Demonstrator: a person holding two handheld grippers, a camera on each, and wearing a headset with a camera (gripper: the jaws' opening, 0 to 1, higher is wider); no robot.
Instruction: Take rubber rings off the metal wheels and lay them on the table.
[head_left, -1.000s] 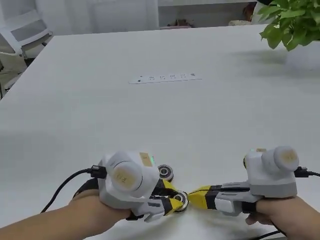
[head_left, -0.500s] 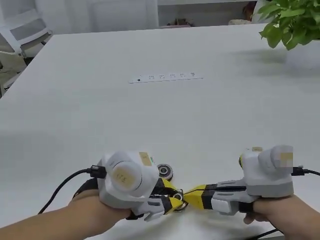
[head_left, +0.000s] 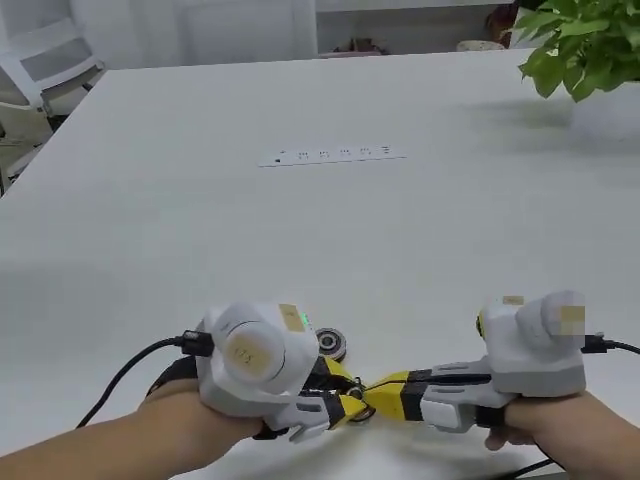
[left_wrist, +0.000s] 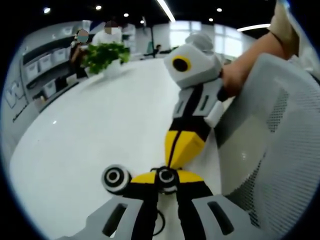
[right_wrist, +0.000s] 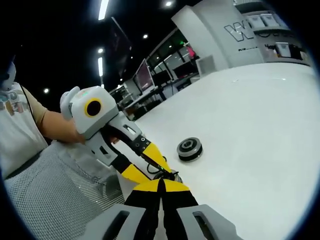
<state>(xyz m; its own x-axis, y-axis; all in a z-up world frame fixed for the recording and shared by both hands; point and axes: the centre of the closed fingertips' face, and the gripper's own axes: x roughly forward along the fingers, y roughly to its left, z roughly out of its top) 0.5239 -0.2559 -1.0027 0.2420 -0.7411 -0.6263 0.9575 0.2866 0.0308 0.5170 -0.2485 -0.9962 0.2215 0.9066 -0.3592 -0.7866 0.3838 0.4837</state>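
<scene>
My left gripper (head_left: 345, 404) (left_wrist: 166, 176) is shut on a small metal wheel (left_wrist: 166, 178) near the table's front edge. My right gripper (head_left: 378, 393) (right_wrist: 161, 185) comes in from the right, jaws shut, tips against that wheel's rim. A thin black rubber ring (right_wrist: 154, 169) loops off the wheel at those tips and looks pinched in them. In the left gripper view the right gripper (left_wrist: 183, 146) points straight down at the held wheel. A second wheel (head_left: 331, 343) (left_wrist: 116, 178) (right_wrist: 190, 148), with its dark ring on, lies flat on the white table (head_left: 330, 240) just behind the left gripper.
A white power strip (head_left: 331, 156) lies mid-table. A potted plant (head_left: 580, 45) stands at the far right corner. A black cable (head_left: 125, 375) trails from the left gripper. A mesh chair back (left_wrist: 270, 145) is close behind the grippers.
The right gripper has slid a little left, so its tips now meet the wheel held in the left gripper. The left gripper and the loose wheel stay put.
</scene>
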